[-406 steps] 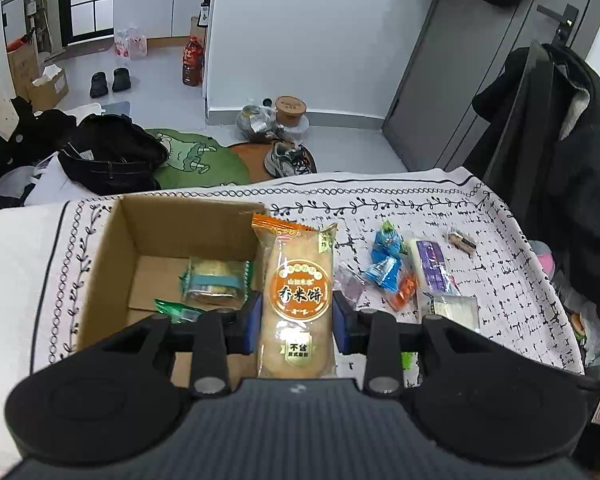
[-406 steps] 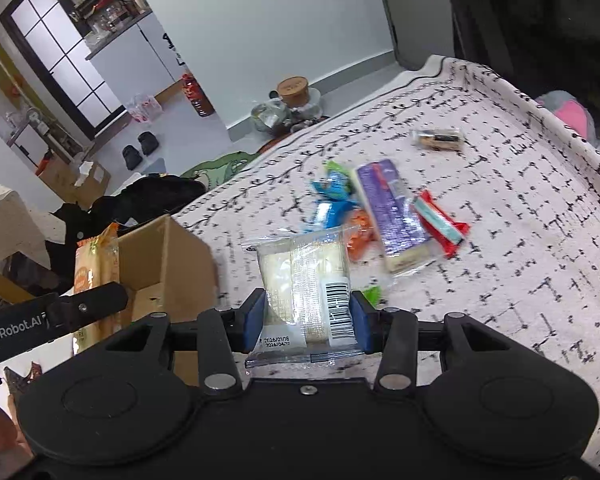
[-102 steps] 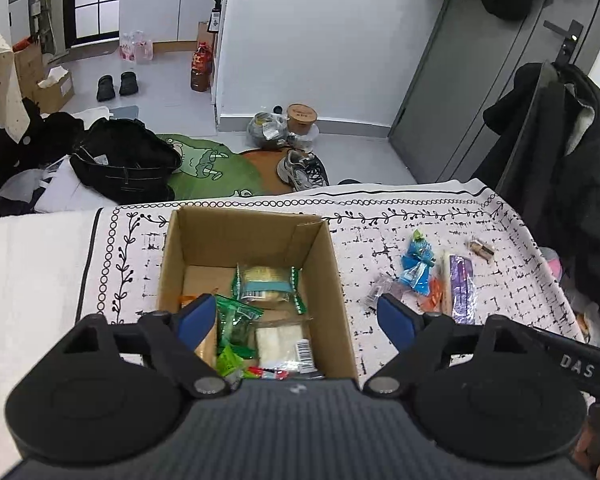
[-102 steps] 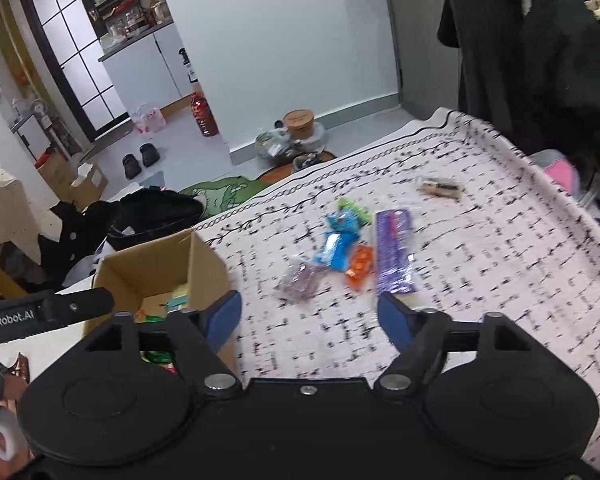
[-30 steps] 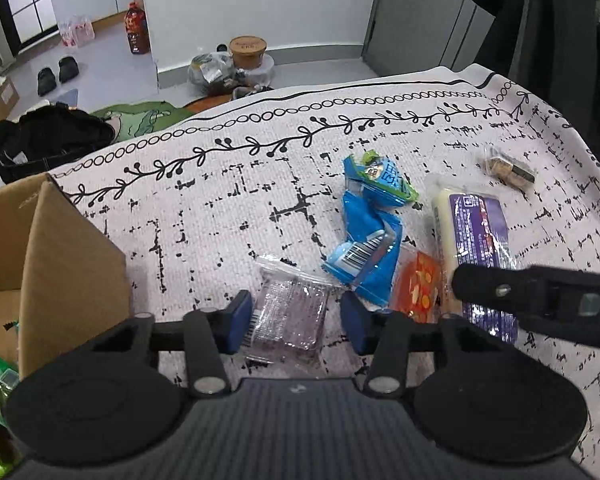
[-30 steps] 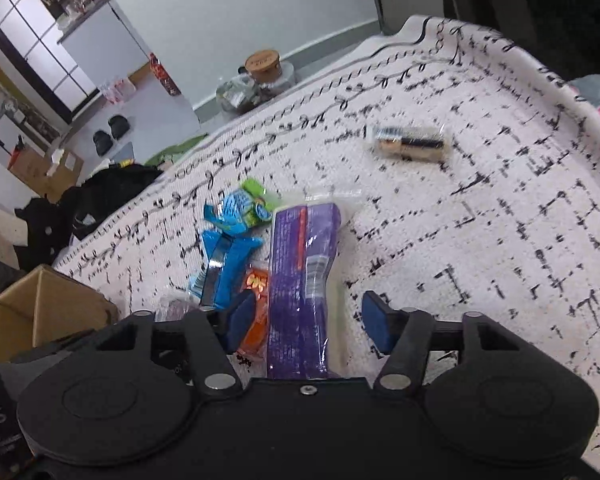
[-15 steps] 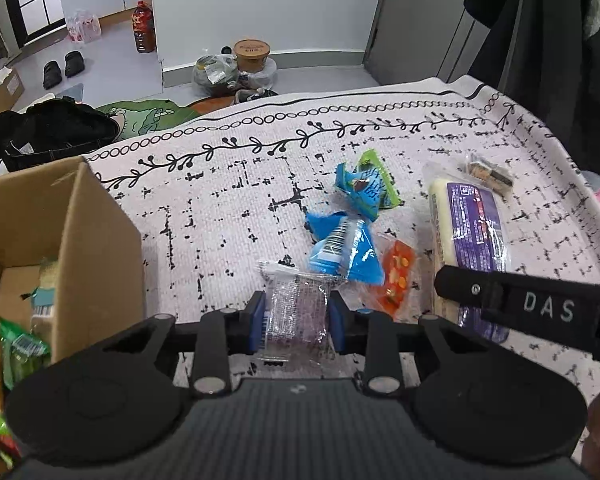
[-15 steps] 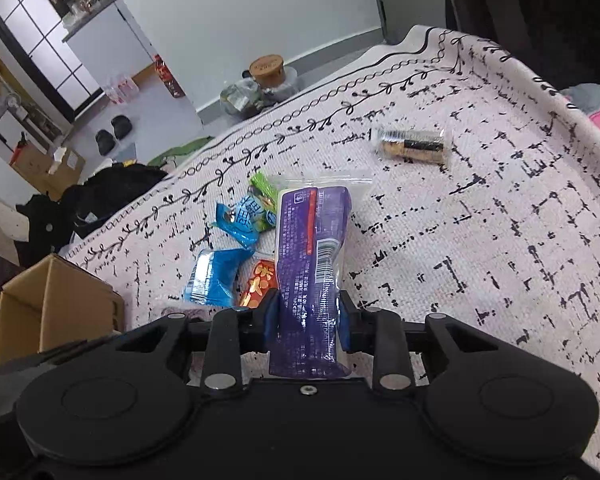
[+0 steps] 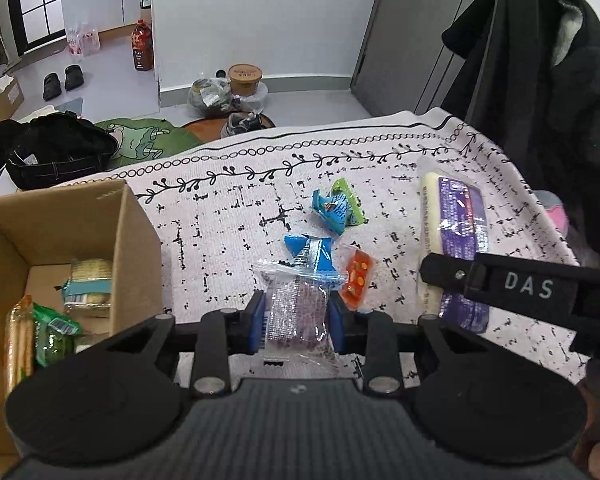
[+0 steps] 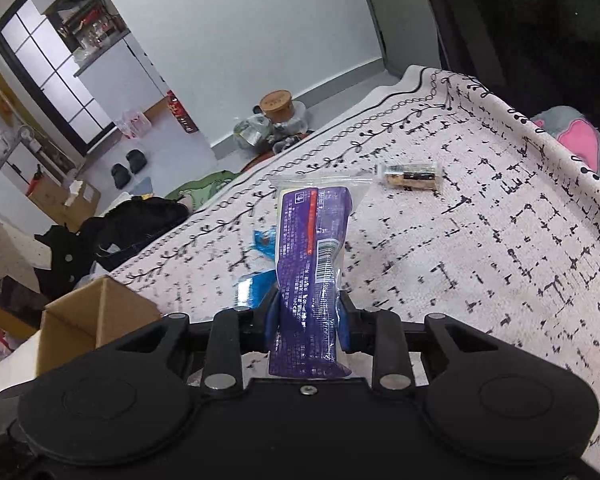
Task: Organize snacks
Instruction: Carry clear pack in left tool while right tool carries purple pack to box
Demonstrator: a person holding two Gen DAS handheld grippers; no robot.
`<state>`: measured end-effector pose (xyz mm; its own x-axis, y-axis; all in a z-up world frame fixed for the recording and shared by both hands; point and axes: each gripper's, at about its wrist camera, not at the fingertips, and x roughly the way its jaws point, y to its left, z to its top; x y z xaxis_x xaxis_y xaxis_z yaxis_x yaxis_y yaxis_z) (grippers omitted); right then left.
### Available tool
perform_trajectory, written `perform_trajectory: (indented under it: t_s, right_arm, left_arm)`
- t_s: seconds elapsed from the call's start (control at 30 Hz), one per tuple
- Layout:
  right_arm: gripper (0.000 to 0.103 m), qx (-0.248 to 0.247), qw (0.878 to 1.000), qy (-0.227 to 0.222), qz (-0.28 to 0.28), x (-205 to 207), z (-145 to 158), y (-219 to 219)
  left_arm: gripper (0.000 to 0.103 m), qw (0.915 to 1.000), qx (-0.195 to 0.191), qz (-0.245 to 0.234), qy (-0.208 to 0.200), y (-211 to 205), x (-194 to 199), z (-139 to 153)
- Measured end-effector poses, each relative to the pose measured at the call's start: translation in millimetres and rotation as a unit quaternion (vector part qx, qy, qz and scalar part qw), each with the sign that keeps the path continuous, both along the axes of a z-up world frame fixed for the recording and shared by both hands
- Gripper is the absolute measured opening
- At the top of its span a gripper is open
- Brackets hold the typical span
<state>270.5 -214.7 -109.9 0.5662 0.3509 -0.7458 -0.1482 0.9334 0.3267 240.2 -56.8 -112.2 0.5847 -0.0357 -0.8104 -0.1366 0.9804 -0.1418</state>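
Note:
My left gripper (image 9: 298, 322) is shut on a clear packet with a purple snack (image 9: 298, 312), held above the patterned cloth (image 9: 228, 232). My right gripper (image 10: 308, 320) is shut on a long purple snack pack (image 10: 312, 256), lifted off the cloth; this pack also shows in the left wrist view (image 9: 456, 224). The cardboard box (image 9: 136, 240) at the left holds several snacks (image 9: 88, 288); its corner shows in the right wrist view (image 10: 96, 316). Two blue packets (image 9: 336, 208) (image 9: 312, 252) and an orange packet (image 9: 356, 278) lie on the cloth.
A small brown snack in clear wrap (image 10: 412, 176) lies far right on the cloth (image 10: 500, 240). The right gripper's black body marked DAS (image 9: 520, 284) crosses the left wrist view. Dark coats (image 9: 540, 80) hang at the right. Bags and shoes lie on the floor beyond.
Both grippers have closed on their packets and lifted them. The purple pack now stands higher off the cloth, and the box has come further into the left wrist view.

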Motion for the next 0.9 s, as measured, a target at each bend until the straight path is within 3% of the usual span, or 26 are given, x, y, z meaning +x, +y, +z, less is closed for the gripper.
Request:
perform_trajectory:
  t_s: [0.53,0.9]
  right_arm:
    - [0.028,0.008,0.999,-0.039,0.020,-37,25,35]
    - [0.028,0.013,0.999,-0.046,0.020,-54,35,53]
  left_arm:
    - [0.031,0.9997,0.008,0.005,-0.022,23,-35,34]
    - [0.031,0.9990,0.008,0.028,-0.034,66,-48,57]
